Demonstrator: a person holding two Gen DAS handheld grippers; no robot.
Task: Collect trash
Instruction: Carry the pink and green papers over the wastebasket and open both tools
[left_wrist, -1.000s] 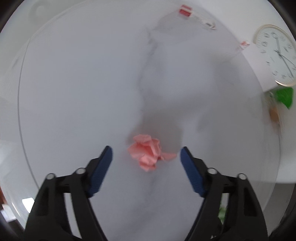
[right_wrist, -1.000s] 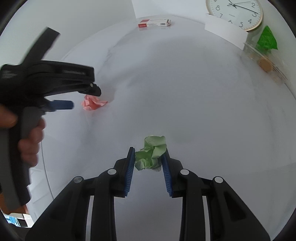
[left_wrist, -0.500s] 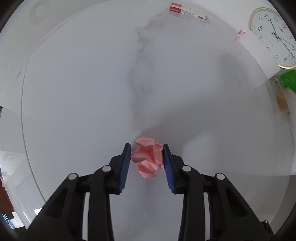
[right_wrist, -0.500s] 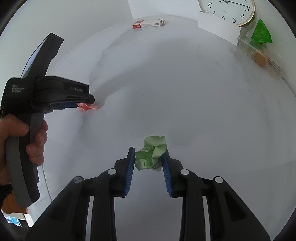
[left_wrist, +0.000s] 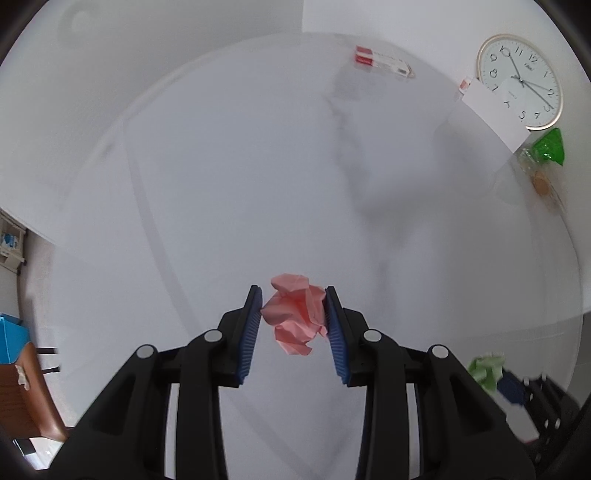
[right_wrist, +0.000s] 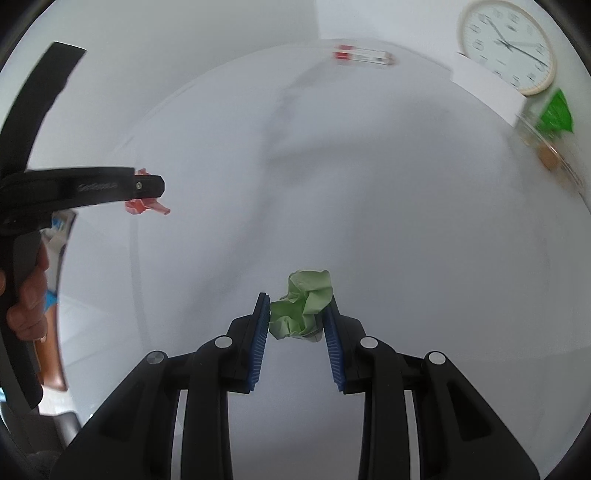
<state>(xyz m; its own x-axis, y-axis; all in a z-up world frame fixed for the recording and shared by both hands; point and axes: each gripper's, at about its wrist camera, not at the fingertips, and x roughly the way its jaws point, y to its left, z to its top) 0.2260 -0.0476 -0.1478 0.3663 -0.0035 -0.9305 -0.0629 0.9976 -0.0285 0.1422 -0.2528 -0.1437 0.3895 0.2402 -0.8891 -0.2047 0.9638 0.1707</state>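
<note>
1. We hold the crumpled pink paper ball in the left gripper. Its blue pads press the ball from both sides, so the jaws stand narrow and closed on the paper.
2. We hold the crumpled green paper ball in the right gripper the same way, with narrow jaws pinching it on both sides.
3. Our landmark is the round gold-rimmed wall clock at the far edge of the round white marble-look table. Both balls hang well on the near side of it, and they appear lifted clear of the tabletop.
4. So the picking-up of these two pieces looks done. We judge that what is left for them is the carry and the drop into a bin, and no bin shows in either view.
5. More may remain. A small red-and-white flat box lies at the far rim, to the left of the clock.
6. Just below the clock sits a clear tray with a bright green wrapper and a small brown round piece. We cannot tell whether these count as trash.
7. A white card leans in front of the clock.
</note>
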